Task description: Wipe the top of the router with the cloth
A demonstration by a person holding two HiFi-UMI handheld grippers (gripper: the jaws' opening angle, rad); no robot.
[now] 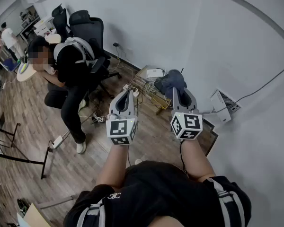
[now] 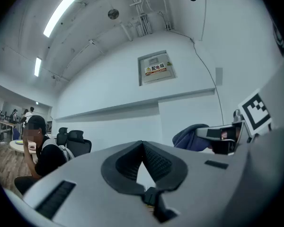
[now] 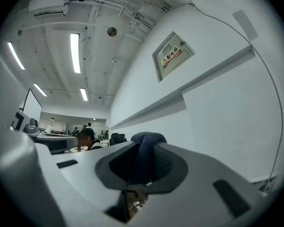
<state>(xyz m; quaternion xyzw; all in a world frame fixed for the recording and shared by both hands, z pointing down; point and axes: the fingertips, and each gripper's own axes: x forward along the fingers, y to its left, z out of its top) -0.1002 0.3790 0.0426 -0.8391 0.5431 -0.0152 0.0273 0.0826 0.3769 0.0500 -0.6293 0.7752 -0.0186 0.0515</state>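
Can make out a grey panel (image 2: 155,69) on the wall (image 2: 109,103) with a label in red Chinese print, looks like 配电箱, plus small yellow warning triangles beside it. Holding the left gripper (image 1: 128,92) up with jaws pinched together at the tips, just bare wall behind them. Got the right gripper (image 1: 180,94) clamped on a dark blue cloth (image 1: 172,81), bunched up and poking out past the tips. Down on the floor by the wall, just left of the cloth in the head view, spotted what looks like the router (image 1: 155,73), a white box among cables (image 1: 149,91), well clear of both grippers.
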